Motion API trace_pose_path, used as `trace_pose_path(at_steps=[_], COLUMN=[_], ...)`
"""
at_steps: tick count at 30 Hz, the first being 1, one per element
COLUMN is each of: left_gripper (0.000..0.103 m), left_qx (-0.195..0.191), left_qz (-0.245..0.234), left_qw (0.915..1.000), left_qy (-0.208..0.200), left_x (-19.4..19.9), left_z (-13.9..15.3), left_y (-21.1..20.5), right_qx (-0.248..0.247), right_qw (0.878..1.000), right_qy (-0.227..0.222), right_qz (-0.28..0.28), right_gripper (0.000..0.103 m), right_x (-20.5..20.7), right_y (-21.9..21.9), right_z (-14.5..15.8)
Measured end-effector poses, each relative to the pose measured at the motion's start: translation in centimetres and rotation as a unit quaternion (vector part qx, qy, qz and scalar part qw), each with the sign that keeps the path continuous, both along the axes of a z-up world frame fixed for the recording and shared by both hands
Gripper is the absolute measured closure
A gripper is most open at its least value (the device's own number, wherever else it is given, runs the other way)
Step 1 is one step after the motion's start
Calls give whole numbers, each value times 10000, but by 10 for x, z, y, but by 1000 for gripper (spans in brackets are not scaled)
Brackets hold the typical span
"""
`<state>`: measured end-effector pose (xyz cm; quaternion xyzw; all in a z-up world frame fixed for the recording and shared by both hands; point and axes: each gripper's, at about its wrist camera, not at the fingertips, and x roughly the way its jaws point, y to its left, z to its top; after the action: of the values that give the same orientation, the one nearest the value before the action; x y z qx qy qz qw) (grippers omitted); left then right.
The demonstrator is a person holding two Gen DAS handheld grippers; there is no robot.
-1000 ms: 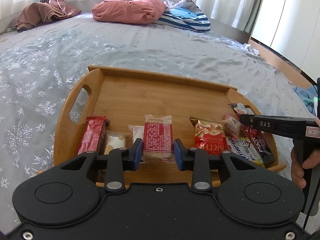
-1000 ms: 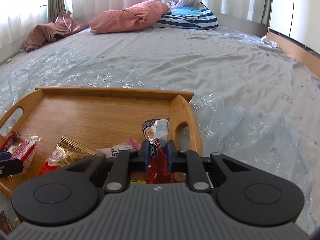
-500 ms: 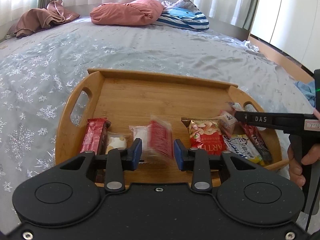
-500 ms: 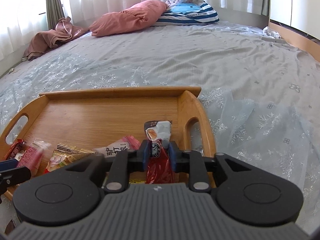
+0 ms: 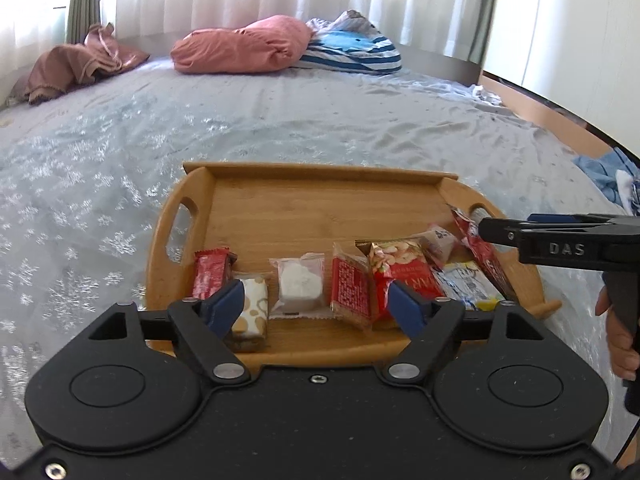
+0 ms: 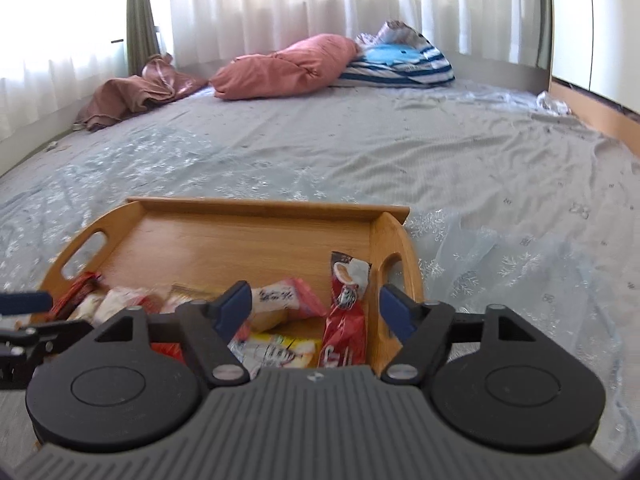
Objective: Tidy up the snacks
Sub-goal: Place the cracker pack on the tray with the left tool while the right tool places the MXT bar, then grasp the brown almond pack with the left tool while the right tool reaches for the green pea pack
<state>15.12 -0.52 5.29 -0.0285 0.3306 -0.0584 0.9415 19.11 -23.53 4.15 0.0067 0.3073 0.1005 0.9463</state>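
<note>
Both grippers, left gripper (image 5: 316, 306) and right gripper (image 6: 316, 310), gape wide, holding nothing, over snack packets crowding the wooden tray (image 5: 320, 210) on the bed (image 5: 280, 128); pink pillow (image 5: 244, 46) beyond.

Our bed (image 5: 280, 128), spread with a grey snowflake sheet

We see a wooden tray (image 5: 320, 208) at lower centre, pink pillow (image 5: 240, 46) and striped pillow (image 5: 352, 50) at the top.

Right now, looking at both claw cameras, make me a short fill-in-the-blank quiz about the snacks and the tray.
1. The snacks lie on a wooden ____ set on the bed.
2. Both the left claw and the right claw are ____.
3. The long red packet lies beside the tray's ____ handle.
4. The pink pillow lies at the ____ end of the bed.

Missing words: tray; open; right; far
</note>
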Motion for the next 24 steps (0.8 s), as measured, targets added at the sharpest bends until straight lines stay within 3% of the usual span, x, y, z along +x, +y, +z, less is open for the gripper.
trace_pose_path(at_steps=[13,24], left_gripper=[9,8], left_qx=[-29,-7], left_qz=[-145,-217], left_qw=[9999,9994], left_qy=[-78,254], left_x=[-72,-103], left_z=[6,-17], left_y=[22,28], right_qx=[-168,-250], right_qw=[9978,9946], right_qy=[-454,-442], right_qz=[450,904], right_gripper=[1,0], right_x=[-94,-156], right_y=[21,36], right_z=[15,-1])
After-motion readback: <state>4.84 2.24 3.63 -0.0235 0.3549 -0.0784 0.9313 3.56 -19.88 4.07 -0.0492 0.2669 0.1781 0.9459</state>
